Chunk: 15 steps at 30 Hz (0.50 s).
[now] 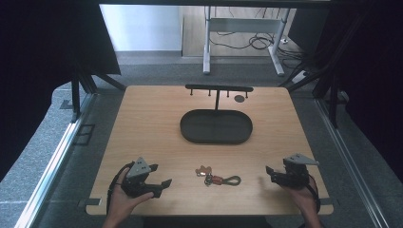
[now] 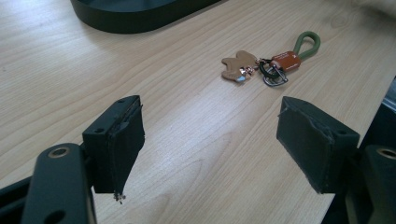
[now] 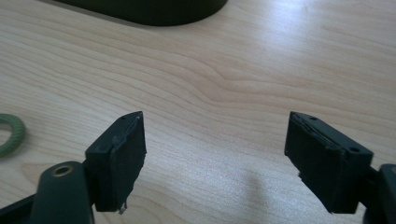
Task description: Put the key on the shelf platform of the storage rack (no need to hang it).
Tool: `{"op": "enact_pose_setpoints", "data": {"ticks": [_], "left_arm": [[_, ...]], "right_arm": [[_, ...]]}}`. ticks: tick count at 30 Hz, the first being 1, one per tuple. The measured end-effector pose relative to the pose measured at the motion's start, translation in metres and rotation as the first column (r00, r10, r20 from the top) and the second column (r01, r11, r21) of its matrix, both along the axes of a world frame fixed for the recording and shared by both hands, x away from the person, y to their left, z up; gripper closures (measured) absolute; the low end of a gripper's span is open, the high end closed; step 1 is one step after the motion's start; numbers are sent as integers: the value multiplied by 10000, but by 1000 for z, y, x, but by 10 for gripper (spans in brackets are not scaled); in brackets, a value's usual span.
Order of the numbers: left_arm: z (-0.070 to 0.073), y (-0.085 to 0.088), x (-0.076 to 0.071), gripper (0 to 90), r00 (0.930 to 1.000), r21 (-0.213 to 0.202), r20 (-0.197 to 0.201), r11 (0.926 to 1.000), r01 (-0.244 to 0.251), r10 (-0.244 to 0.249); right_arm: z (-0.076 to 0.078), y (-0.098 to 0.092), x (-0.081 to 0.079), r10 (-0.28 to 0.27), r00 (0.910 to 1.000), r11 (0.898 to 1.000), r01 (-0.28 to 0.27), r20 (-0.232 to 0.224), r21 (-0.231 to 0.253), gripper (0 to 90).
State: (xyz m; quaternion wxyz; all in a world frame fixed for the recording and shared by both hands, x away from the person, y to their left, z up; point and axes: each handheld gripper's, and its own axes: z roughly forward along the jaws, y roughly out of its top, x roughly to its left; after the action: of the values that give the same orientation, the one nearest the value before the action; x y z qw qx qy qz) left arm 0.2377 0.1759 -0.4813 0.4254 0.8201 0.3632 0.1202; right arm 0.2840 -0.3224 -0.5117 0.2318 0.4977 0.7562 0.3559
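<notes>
Black pads stood wide apart on my left tongs (image 1: pixel 160 187), with nothing between them, and the same held for my right tongs (image 1: pixel 270 174): both sets gaped over bare wood near the counter's (image 1: pixel 142 123) near edge. From the left tongs the keychain (image 1: pixel 216 179) lay at about three o'clock in the high view, near but clearly apart. In the left gripper view it sat ahead at roughly one o'clock, beyond the gap of the jaws. From the right tongs it lay at about nine o'clock, a little farther off by my reading; the right gripper view caught just the end of the green loop (image 3: pixel 10 134) at its left edge.

Its long axis ran nearly left to right across the counter: tan charm (image 2: pixel 238 66) at the left end, metal clasp and orange tag (image 2: pixel 286 60) in the middle, green loop trailing toward the right tongs. So I judged the left tongs the nearer, facing the charm end, while the right tongs faced the loop end.

Farther out, at twelve o'clock from the keychain, sat the dark oval tray (image 1: pixel 190 135), and behind it the black hook stand (image 1: pixel 218 89), both well apart from the keychain.
</notes>
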Motion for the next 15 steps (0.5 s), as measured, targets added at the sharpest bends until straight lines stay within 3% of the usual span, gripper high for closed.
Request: {"op": "enact_pose_setpoints", "data": {"ticks": [7,15], "left_arm": [[2,1,-1,233,10000,-85,4,10000,-10,10],[6,4,-2,233,10000,-160,55,9998,-80,81]], "right_arm": [[2,-9,-2,-96,9999,9993,100,-105,360,261],[10,-9,-2,500,9978,9985,-490,-440,244,300]]}}
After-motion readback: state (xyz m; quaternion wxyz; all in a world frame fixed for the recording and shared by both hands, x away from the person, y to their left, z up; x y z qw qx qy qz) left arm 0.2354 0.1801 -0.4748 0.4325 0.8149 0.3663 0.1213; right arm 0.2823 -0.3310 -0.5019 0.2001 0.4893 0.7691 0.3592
